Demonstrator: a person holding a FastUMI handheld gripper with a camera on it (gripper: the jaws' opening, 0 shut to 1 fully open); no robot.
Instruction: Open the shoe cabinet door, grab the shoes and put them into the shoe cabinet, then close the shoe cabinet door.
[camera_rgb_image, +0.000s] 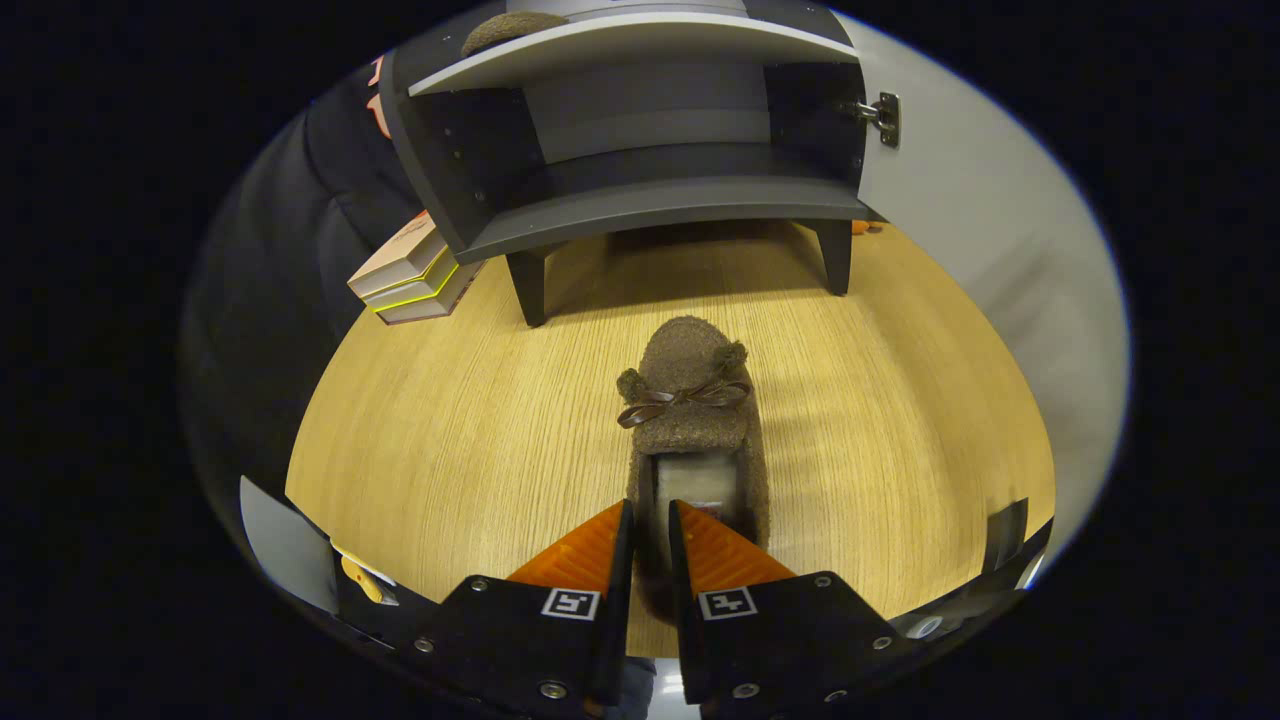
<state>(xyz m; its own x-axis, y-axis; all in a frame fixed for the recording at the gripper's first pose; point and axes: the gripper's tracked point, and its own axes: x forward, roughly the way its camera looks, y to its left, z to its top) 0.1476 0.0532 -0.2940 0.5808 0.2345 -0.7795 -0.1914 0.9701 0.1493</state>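
Now the gripper (650, 525) is pinching the slipper's (692, 400) heel wall (fingers narrow), toe aiming at the open cabinet (640, 205), top centre.

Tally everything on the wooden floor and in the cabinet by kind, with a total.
Shoe cabinets, door open: 1
Brown slippers: 2, one with its heel wall between the fingers of the hand-held gripper, one on the upper shelf
Books stacked left of the cabinet: 3
Total: 6
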